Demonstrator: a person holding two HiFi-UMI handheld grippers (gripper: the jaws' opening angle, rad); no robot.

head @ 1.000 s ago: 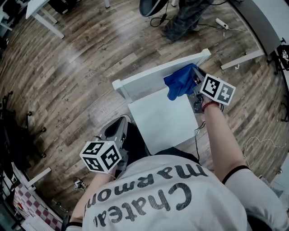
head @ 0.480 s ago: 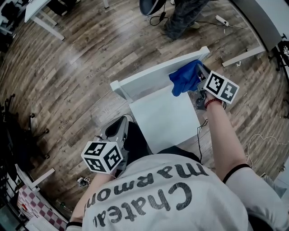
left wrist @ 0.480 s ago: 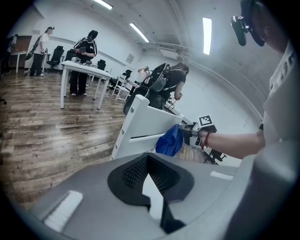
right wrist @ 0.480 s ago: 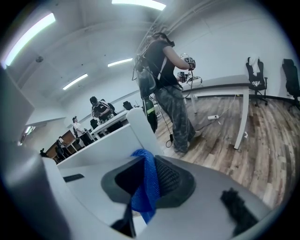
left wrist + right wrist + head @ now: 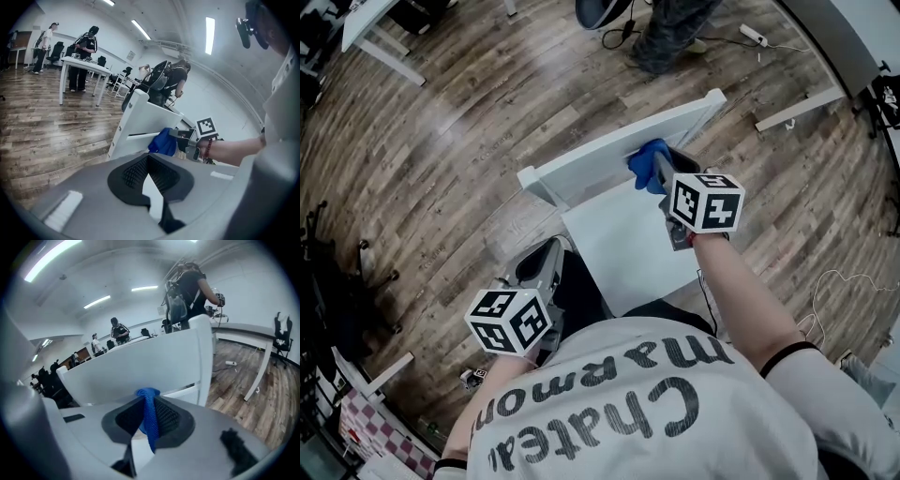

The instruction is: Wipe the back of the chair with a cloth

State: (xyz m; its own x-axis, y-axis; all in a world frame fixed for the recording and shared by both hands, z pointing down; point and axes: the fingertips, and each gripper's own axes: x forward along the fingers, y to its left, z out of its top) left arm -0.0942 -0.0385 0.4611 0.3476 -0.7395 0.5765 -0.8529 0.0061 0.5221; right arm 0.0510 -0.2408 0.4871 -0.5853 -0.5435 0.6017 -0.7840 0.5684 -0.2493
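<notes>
A white chair stands in front of me, its back rail [image 5: 591, 159] running from lower left to upper right above the seat [image 5: 628, 248]. My right gripper [image 5: 657, 172] is shut on a blue cloth [image 5: 647, 161] and holds it against the seat-side face of the back, near the middle. In the right gripper view the cloth [image 5: 149, 420] hangs pinched between the pads, with the chair back [image 5: 140, 366] just ahead. My left gripper [image 5: 540, 267] hangs low beside my leg, left of the seat, shut and holding nothing. From the left gripper view I see the cloth [image 5: 164, 142] on the chair back [image 5: 140, 115].
A person [image 5: 670, 33] stands just beyond the chair, beside a dark office chair [image 5: 605, 11]. A power strip [image 5: 755, 37] and cables lie on the wood floor. A white plank [image 5: 797, 111] lies at the right. White table legs [image 5: 380, 47] stand at upper left.
My right gripper has slid the blue cloth left along the chair back, from its right end toward the middle. The left gripper has stayed where it was.
</notes>
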